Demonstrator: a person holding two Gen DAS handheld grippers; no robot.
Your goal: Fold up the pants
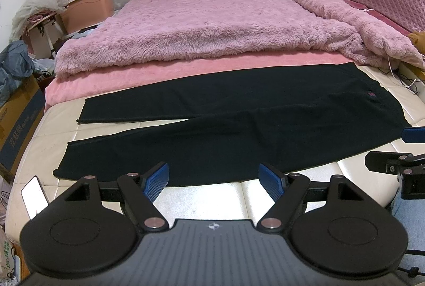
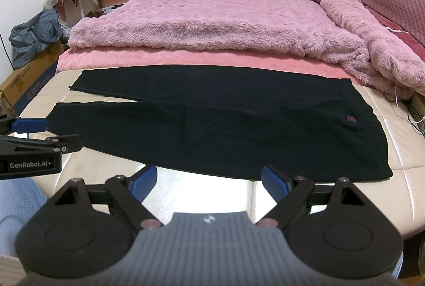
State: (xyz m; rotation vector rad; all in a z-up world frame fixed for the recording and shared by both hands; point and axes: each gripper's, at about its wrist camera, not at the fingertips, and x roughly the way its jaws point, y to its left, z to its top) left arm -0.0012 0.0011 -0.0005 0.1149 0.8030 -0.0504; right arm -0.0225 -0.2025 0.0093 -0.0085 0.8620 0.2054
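Note:
Black pants (image 1: 212, 126) lie flat on the cream mattress (image 1: 202, 201), legs spread apart to the left, waist to the right with a small red logo (image 1: 371, 94). They also show in the right wrist view (image 2: 225, 126). My left gripper (image 1: 213, 181) is open and empty, just in front of the near leg's edge. My right gripper (image 2: 208, 181) is open and empty, in front of the pants' near edge toward the waist. The right gripper shows at the right edge of the left wrist view (image 1: 414, 136); the left gripper shows at the left edge of the right wrist view (image 2: 32, 125).
A fluffy pink blanket (image 1: 212, 25) covers the bed beyond the pants. A phone (image 1: 33, 197) lies on the mattress at the near left. Cardboard boxes (image 1: 18, 121) and storage bins (image 1: 85, 7) stand left of the bed. White cables (image 2: 406, 110) lie at the right.

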